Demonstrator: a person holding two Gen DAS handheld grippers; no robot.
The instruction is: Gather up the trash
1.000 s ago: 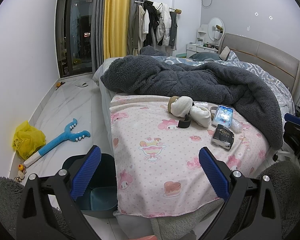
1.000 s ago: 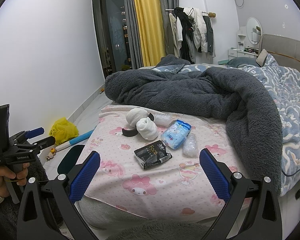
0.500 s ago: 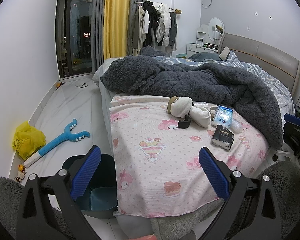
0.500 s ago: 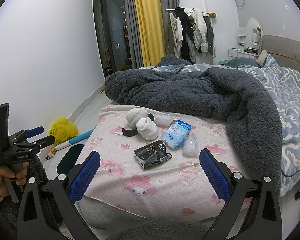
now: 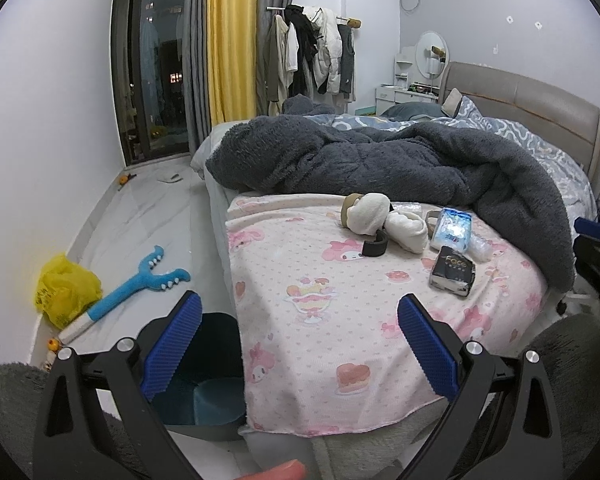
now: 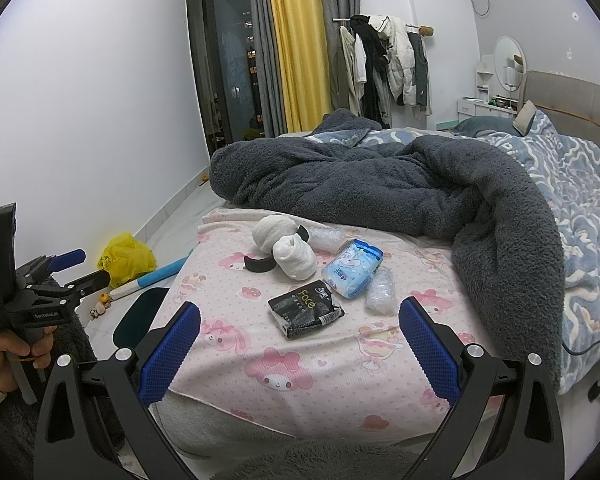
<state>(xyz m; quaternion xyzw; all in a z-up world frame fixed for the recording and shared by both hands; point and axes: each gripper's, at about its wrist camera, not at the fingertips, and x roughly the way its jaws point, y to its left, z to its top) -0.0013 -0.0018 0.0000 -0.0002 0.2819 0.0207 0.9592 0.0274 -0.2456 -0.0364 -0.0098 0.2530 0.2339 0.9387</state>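
Note:
On the pink cartoon sheet (image 6: 300, 364) lie a black "Face" packet (image 6: 305, 307) (image 5: 452, 271), a light blue tissue pack (image 6: 353, 268) (image 5: 451, 228), a crumpled clear wrapper (image 6: 380, 291), two white rolled bundles (image 6: 290, 246) (image 5: 384, 216) and a black band (image 6: 259, 264). My right gripper (image 6: 299, 350) hangs open just short of the black packet. My left gripper (image 5: 299, 346) is open over the bed's near left corner, above a dark teal bin (image 5: 204, 368) on the floor. Neither holds anything.
A thick grey blanket (image 6: 380, 184) is piled behind the items. On the floor at left lie a yellow plastic bag (image 5: 64, 288) and a blue toy fork (image 5: 136, 286). A hand (image 6: 4, 360) holds the left gripper's handle. Clothes hang by the yellow curtain.

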